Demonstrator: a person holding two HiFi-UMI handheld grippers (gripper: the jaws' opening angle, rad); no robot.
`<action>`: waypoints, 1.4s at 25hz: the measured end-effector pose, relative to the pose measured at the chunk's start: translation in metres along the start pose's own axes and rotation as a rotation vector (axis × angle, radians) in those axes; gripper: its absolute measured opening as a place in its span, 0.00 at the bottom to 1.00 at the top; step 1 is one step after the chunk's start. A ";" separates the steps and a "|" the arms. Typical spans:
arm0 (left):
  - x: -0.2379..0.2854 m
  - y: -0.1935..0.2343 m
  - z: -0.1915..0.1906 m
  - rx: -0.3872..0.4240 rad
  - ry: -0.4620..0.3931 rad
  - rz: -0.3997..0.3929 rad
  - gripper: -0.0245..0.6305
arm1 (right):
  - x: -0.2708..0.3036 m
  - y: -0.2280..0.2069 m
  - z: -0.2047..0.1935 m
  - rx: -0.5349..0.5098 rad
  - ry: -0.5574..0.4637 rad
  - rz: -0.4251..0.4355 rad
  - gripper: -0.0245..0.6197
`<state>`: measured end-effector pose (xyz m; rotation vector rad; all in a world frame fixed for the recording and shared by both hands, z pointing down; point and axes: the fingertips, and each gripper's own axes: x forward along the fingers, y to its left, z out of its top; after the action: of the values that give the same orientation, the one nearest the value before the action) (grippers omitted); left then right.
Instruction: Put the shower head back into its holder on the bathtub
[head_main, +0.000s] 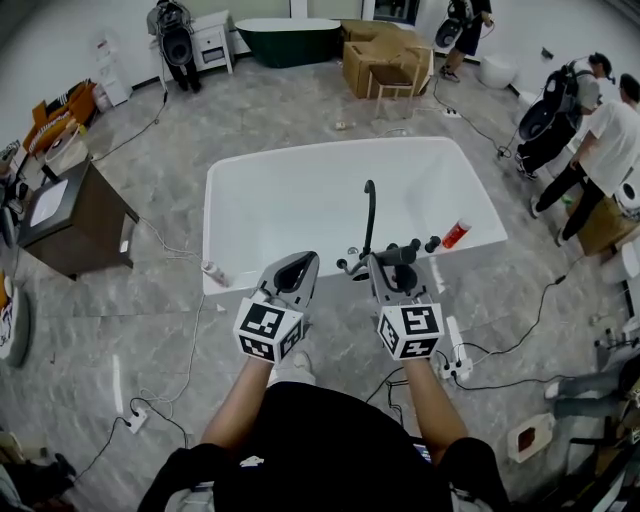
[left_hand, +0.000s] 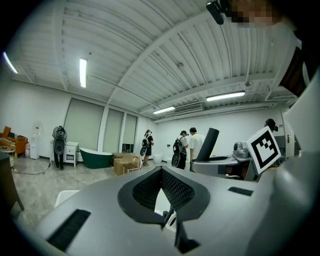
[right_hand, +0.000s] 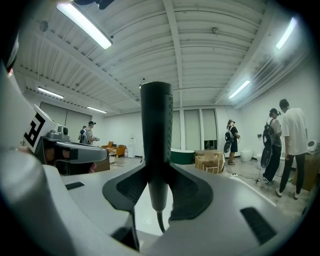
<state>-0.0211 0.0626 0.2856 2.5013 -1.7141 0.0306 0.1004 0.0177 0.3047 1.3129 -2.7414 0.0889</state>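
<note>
The white bathtub (head_main: 225, 180) lies in front of me, with a black faucet spout (head_main: 369, 205) and knobs on its near rim. My right gripper (head_main: 385, 262) is shut on the dark shower head handle (head_main: 400, 253) just above that rim by the faucet. In the right gripper view the handle (right_hand: 156, 130) stands upright between the pads of the right gripper (right_hand: 156, 167), and its hose (right_hand: 159, 220) hangs below. My left gripper (head_main: 303, 262) hovers beside it to the left, jaws together and empty. In its own view the left gripper (left_hand: 161, 169) is shut, with the shower head (left_hand: 207, 144) at the right.
A red bottle (head_main: 456, 234) lies on the tub's right rim and a small bottle (head_main: 213, 270) on the left corner. A wooden cabinet (head_main: 70, 220) stands left. People (head_main: 600, 140) work at the right. A dark green tub (head_main: 288, 40) and boxes (head_main: 385, 60) are behind. Cables cross the floor.
</note>
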 end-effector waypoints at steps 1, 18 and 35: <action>0.005 0.007 0.002 0.000 0.001 -0.006 0.06 | 0.009 0.000 0.001 0.001 0.002 -0.004 0.25; 0.072 0.134 -0.016 -0.040 0.058 -0.135 0.06 | 0.135 0.005 -0.021 0.050 0.075 -0.143 0.25; 0.121 0.145 -0.065 -0.097 0.151 -0.140 0.06 | 0.179 -0.029 -0.056 0.085 0.138 -0.138 0.25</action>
<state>-0.1097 -0.0946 0.3706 2.4722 -1.4461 0.1187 0.0151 -0.1331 0.3808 1.4544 -2.5513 0.2766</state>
